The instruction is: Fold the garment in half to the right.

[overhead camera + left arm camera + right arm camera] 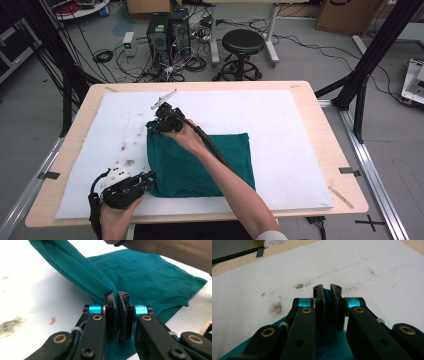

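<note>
The left gripper [117,295] is clamped on a near corner of the teal T-shirt [200,162], its fold rising taut from the jaws; the right gripper [327,290] pinches the far left corner. The folded shirt lies mid-table on the white mat [295,135]. Soft, light and limp, it should sag unless held by both corners. The right forearm reaches diagonally across the shirt.

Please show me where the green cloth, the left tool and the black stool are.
green cloth [210,165], high view, flat middle of the fabric
left tool [117,296], left gripper view, between its tips, clamped on cloth
black stool [243,41], high view, seat top
</note>
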